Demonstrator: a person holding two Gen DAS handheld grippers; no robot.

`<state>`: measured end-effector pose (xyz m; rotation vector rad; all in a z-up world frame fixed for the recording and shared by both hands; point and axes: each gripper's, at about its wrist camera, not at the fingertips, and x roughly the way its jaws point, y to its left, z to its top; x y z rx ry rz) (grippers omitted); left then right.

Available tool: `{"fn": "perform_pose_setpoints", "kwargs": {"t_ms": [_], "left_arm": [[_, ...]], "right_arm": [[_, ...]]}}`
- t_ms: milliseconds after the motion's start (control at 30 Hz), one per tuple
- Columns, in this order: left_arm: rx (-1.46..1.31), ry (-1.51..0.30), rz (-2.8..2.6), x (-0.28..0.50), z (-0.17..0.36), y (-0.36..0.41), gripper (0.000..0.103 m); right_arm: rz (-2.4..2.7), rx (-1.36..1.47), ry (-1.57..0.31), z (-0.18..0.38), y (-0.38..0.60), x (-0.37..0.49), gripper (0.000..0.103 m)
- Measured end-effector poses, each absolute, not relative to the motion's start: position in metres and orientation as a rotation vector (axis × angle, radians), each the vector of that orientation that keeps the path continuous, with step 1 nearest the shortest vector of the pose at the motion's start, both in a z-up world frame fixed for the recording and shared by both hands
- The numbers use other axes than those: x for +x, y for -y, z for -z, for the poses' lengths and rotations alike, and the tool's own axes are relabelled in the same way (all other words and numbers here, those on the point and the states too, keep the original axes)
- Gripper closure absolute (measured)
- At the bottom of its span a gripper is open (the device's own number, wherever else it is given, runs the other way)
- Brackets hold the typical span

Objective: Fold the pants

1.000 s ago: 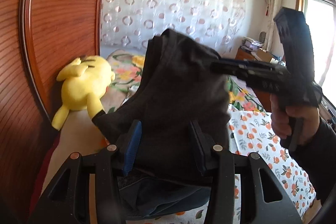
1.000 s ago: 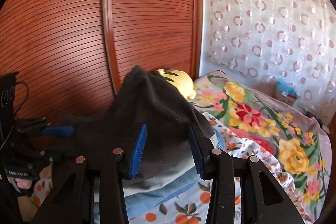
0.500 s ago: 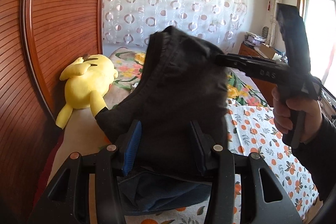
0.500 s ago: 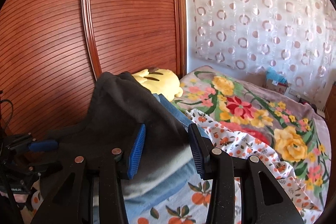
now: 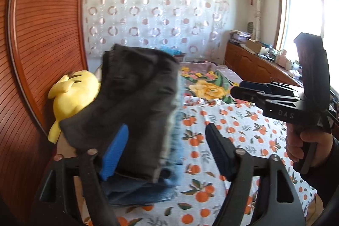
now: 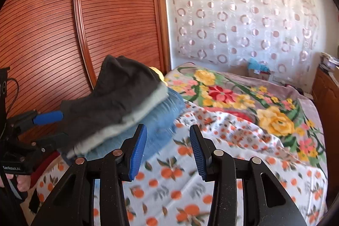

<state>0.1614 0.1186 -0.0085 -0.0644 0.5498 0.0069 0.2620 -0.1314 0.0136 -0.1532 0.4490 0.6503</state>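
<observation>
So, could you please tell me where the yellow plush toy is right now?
In the left wrist view the yellow plush toy lies at the left, against the wooden wardrobe door, just behind the stack of folded clothes.

- The pants (image 5: 137, 103) hid most of the yellow plush toy (image 5: 72, 94) and were motion-blurred at their blue edge.
- The picture's edge cut off the wardrobe (image 6: 63, 24).
</observation>
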Motion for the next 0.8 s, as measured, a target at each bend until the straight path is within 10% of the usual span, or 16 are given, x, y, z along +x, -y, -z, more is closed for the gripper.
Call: {"fn": "perform_pose_setpoints", "kwargs": {"t_ms": [800], "left_arm": [[-0.006, -0.523, 0.126, 0.114, 0.007, -0.014, 0.019]], "right_arm": [[-0.336, -0.068, -0.388, -0.014, 0.194, 0.087, 0.038]]}}
